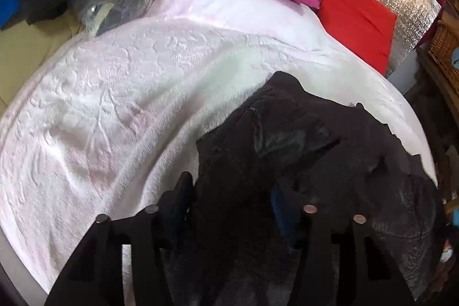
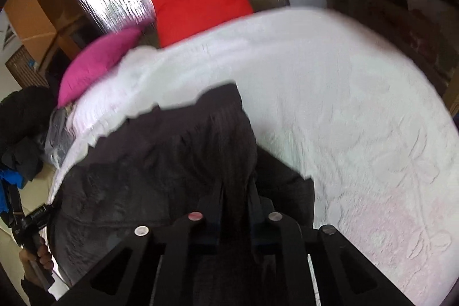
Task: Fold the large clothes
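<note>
Currently both tools are gripping the dark charcoal fleece garment (image 2: 160, 162), which is lying bunched near the front edge of the bed with the pale pink textured bedspread (image 1: 114, 93). Right tool (image 2: 235, 208) is clenched tight on a raised ridge of the fabric. Left tool (image 1: 232, 191) is half closed with thick fabric bunched between its fingers, apparently grasping it. Step looks like lifting and spreading before the first fold. Next move is calling for pulling both grips apart to flatten the cloth.

My right gripper (image 2: 235, 208) is pinched nearly closed, my left gripper (image 1: 232, 200) half-spread, both tilted steeply downward, left hand (image 2: 43, 254) gripping its handle
</note>
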Tool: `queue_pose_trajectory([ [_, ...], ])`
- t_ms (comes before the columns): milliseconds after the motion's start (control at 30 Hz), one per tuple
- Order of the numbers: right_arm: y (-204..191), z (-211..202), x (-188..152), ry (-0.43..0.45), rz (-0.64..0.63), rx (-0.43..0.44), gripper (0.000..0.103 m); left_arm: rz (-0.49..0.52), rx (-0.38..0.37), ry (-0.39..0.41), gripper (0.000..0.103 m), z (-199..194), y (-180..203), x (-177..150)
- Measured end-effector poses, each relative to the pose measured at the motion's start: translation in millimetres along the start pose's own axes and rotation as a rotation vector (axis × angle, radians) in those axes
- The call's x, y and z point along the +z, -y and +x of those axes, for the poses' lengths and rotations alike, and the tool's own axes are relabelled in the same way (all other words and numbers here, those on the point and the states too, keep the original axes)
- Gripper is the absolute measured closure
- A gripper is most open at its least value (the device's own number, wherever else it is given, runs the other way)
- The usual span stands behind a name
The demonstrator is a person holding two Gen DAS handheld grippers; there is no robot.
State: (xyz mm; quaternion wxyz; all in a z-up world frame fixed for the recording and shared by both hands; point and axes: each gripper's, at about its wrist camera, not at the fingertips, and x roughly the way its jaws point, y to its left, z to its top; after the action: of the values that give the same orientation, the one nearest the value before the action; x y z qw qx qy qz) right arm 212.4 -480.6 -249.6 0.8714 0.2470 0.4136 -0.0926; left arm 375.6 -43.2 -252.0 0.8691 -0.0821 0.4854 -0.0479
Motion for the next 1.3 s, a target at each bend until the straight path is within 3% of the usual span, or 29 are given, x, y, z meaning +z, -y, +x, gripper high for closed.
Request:
queue_pose_trajectory([
  [67, -1, 3, 1, 0.002, -0.002, -0.019, 0.089, -0.013, 0.016, -0.006, 0.048, 3, -5, 2],
  [200, 6, 28, -4, -0.101, 0.023, -0.034, 0.086, -0.07, -0.033, -0.055, 0.044, 8, -19, 6],
  [367, 24, -3, 0, -0.024, 0.168, 0.126, 0.08, -0.105, -0.101, -0.07, 0.037, -6, -34, 1],
  [400, 30, -11, 0, -0.007, 0.199, 0.151, 0.066, -0.114, -0.125, -0.072, 0.035, -12, -39, -2],
  [433, 37, -22, -4, 0.014, 0.238, 0.195, 0.037, -0.121, -0.143, -0.075, 0.033, -16, -42, -5],
  [467, 40, -30, -9, 0.029, 0.261, 0.226, 0.023, -0.131, -0.167, -0.072, 0.032, -23, -47, -11],
  [500, 42, -42, -15, 0.069, 0.286, 0.261, 0.018, -0.137, -0.191, -0.063, 0.031, -32, -51, -18],
  [633, 35, -86, -43, 0.197, 0.258, 0.361, 0.018, -0.136, -0.241, 0.041, 0.029, -63, -57, -35],
  [733, 33, -99, -69, 0.178, 0.268, 0.385, 0.018, -0.101, -0.172, 0.111, 0.021, -78, -57, -49],
  [833, 36, -97, -85, 0.137, 0.304, 0.31, 0.018, -0.156, -0.164, 0.069, 0.02, -72, -71, -62],
  [933, 47, -84, -93, 0.071, 0.364, 0.216, 0.018, -0.266, -0.196, -0.03, 0.02, -52, -91, -73],
  [1000, 55, -76, -94, 0.04, 0.396, 0.183, 0.018, -0.31, -0.229, -0.039, 0.021, -47, -100, -76],
  [1100, 61, -58, -91, -0.008, 0.418, 0.183, 0.02, -0.263, -0.236, -0.013, 0.022, -46, -95, -70],
  [1133, 61, -51, -90, -0.028, 0.427, 0.188, 0.022, -0.248, -0.232, -0.013, 0.022, -44, -93, -70],
  [1167, 61, -46, -89, -0.037, 0.429, 0.192, 0.026, -0.236, -0.234, -0.015, 0.029, -43, -90, -70],
  [1200, 59, -41, -87, -0.048, 0.423, 0.197, 0.041, -0.225, -0.253, -0.017, 0.043, -40, -86, -69],
  [1233, 57, -37, -85, -0.057, 0.409, 0.196, 0.054, -0.216, -0.273, -0.018, 0.049, -42, -82, -70],
  [1267, 54, -35, -85, -0.056, 0.397, 0.182, 0.056, -0.202, -0.288, -0.014, 0.06, -45, -78, -72],
  [1300, 53, -39, -91, -0.041, 0.382, 0.162, 0.068, -0.19, -0.288, -0.005, 0.065, -45, -75, -72],
])
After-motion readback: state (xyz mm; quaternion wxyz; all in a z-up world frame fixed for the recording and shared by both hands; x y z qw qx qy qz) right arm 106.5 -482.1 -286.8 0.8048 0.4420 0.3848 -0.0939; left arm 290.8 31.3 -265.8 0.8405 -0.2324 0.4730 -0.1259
